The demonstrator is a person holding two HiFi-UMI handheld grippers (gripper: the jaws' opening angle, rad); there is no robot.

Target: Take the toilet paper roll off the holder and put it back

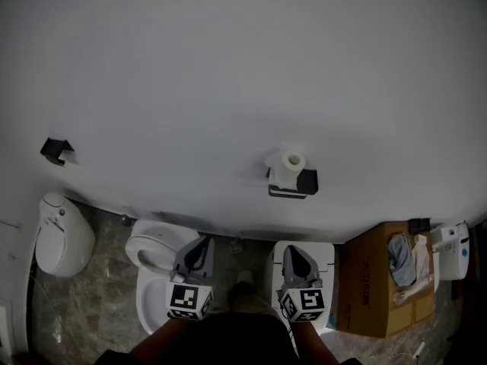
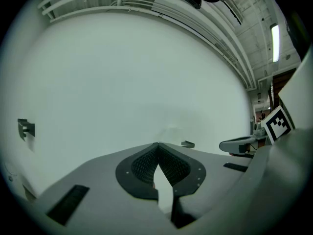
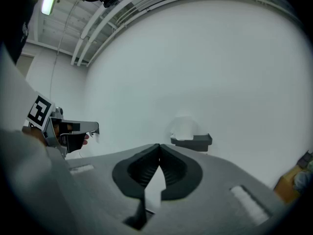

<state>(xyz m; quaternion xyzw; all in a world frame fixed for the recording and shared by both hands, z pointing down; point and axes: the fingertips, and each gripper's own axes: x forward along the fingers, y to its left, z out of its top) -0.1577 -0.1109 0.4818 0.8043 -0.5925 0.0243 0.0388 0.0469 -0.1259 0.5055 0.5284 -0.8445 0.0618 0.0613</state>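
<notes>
A white toilet paper roll [image 1: 289,166] stands upright on a black wall holder [image 1: 294,183] on the white wall, right of centre in the head view. It also shows in the right gripper view as the roll [image 3: 184,128] on the dark holder [image 3: 192,142], well beyond the jaws. My left gripper [image 1: 203,243] and right gripper [image 1: 292,251] hang low in front of me, below the holder and apart from it. Both are shut with nothing between the tips. The left gripper [image 2: 158,145] faces bare wall; the right gripper [image 3: 159,145] points just left of the holder.
A white toilet bowl [image 1: 154,249] sits below the left gripper, a white bin [image 1: 62,234] at far left, and a small black bracket [image 1: 56,150] on the wall above it. A cardboard box [image 1: 378,280] with rags stands at right beside a white dispenser [image 1: 455,251].
</notes>
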